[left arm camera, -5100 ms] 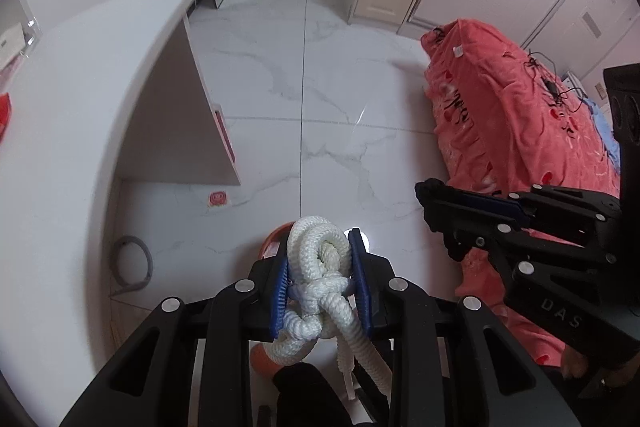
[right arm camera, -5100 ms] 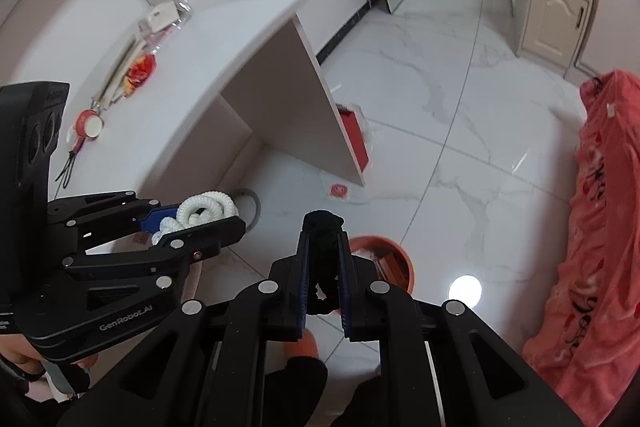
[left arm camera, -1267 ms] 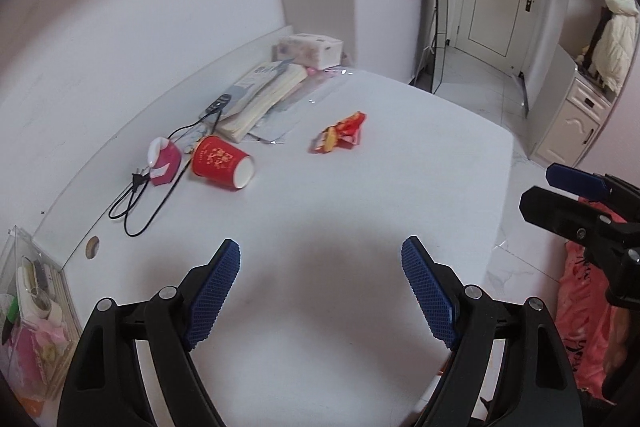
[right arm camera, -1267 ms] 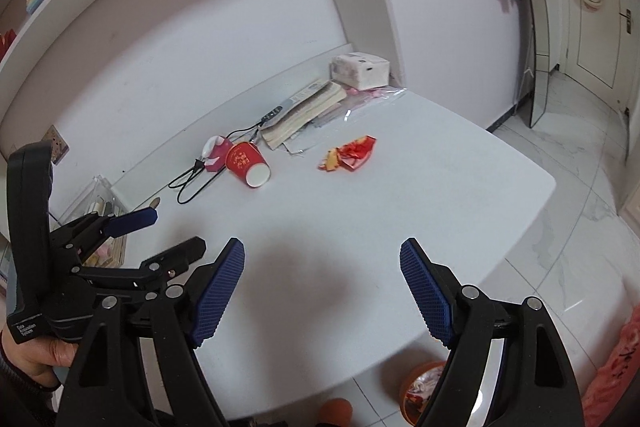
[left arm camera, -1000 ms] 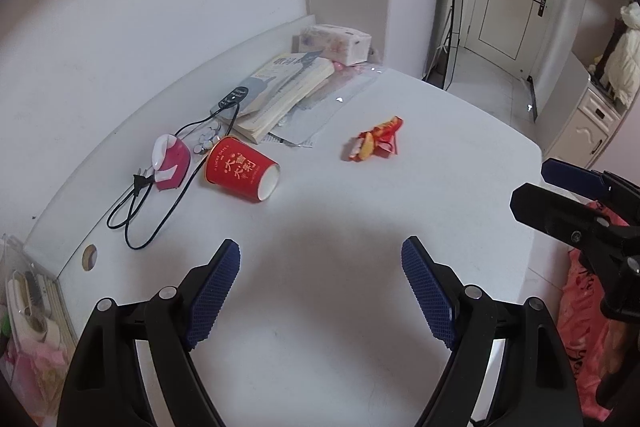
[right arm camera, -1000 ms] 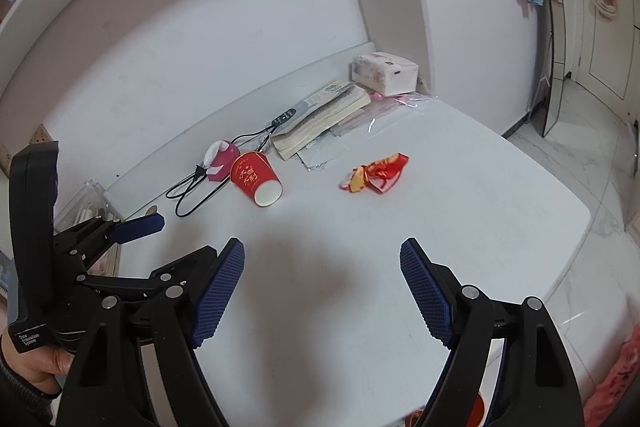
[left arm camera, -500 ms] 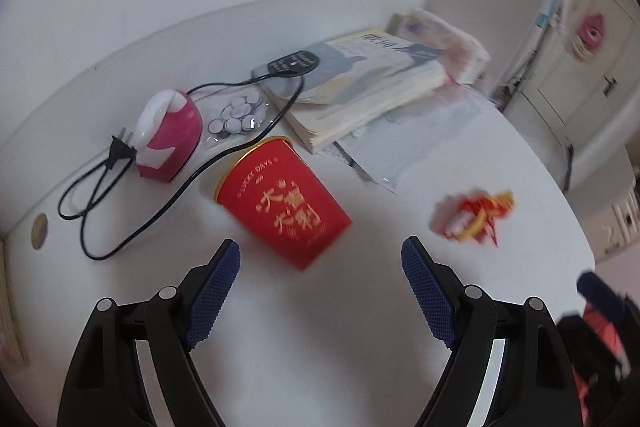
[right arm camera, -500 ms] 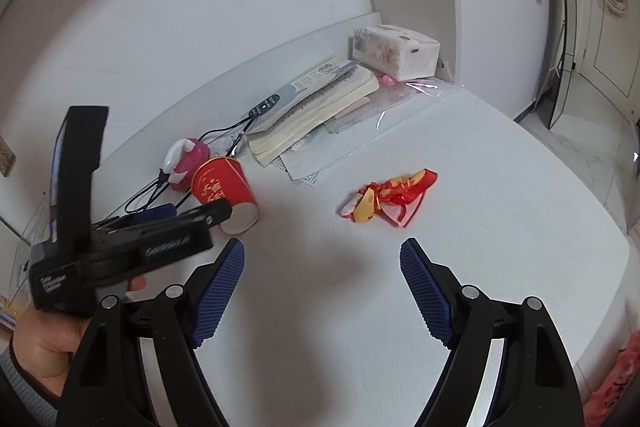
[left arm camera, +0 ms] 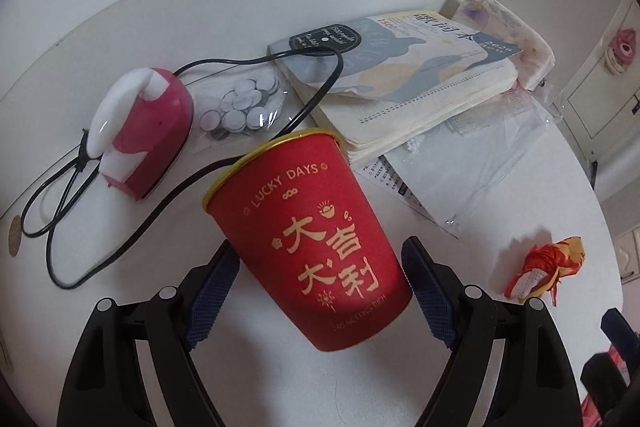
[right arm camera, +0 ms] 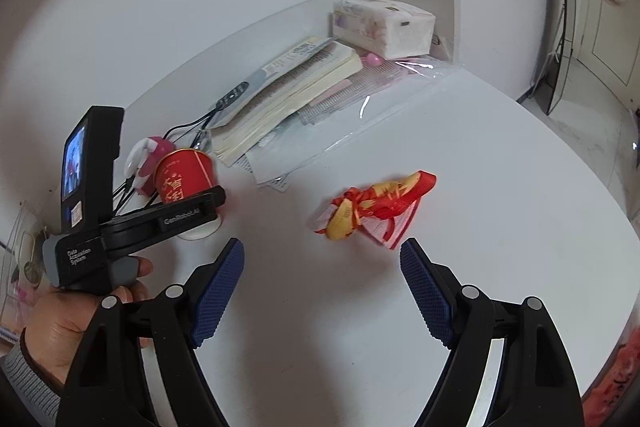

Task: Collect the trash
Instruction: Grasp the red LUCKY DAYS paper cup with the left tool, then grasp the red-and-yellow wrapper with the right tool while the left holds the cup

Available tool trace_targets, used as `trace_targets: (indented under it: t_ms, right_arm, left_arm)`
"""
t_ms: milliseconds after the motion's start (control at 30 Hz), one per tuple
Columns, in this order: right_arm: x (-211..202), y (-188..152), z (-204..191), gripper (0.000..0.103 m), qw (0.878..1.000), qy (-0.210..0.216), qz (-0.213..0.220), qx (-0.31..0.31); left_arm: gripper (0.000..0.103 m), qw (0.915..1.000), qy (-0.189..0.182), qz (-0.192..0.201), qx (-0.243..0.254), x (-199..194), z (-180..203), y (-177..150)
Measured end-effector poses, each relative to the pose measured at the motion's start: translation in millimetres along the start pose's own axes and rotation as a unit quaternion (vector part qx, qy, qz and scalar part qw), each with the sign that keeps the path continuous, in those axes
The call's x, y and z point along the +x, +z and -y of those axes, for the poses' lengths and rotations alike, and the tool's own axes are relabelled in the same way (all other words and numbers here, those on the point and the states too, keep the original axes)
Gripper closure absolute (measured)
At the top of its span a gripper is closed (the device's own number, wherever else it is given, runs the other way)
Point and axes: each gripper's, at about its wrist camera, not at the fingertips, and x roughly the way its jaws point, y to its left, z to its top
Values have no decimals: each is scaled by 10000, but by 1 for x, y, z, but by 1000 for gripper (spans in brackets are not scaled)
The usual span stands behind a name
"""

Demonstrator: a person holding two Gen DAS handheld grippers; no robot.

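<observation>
Here the red paper cup [left arm camera: 316, 247], printed in gold with "LUCKY DAYS" and Chinese characters, lies tipped on its side on the white desk [left arm camera: 280, 379], its gold-rimmed mouth turned toward the wall. The left gripper [left arm camera: 318, 291] straddles it with the jaws spread wide, one blue pad on either side of the cup's body and narrow gaps showing, so the cup sits between the pads ungrasped. Just past the cup's mouth a black cord [left arm camera: 120, 247] loops over the desk, running by a pink and white device [left arm camera: 140, 131] and a small clear bag of white discs [left arm camera: 240, 103]. A thick book [left arm camera: 404, 99] lies behind these, with a clear plastic sleeve [left arm camera: 484, 163] beside it. Off to the cup's right, well apart, rests a crumpled red and yellow wrapper [right arm camera: 376, 207]. The right gripper [right arm camera: 322, 287] hangs above the desk just short of that wrapper, its jaws likewise wide and empty. In the right wrist view a hand [right arm camera: 76, 315] holds the left tool's handle, and a tissue pack [right arm camera: 384, 23] stands by the far wall.
</observation>
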Motion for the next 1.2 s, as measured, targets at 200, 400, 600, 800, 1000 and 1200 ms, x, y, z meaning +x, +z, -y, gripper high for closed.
trace_targets:
  t_ms: [200,400,600,800,1000,1200]
  right_arm:
    - [14,4,15,23,9998,-92,-37,145]
    - [34,8,30,23,9993,-161,-129,304]
    - [52,16,38,23,9982,-60,-162,566]
    - [71,20,30,49,9989,-99,-321,318]
    - [77,17,20,73,9992,-131,-377,-83]
    - [69,11,12,77,9992,25,-336,-226]
  left_arm:
    - [36,9989,-164,76,441,0,-1,0]
    - [43,9944,-433,211,938,-19,4,-12]
    - [43,9893,-668,340,1254,-41,17,-25]
    - [43,9882,-759,276,1299,-39,23,-26]
    - [42,9881,-766,239,1312,-34,25,-26]
    - [42,9877,-842,190,1301,-35,21,-32]
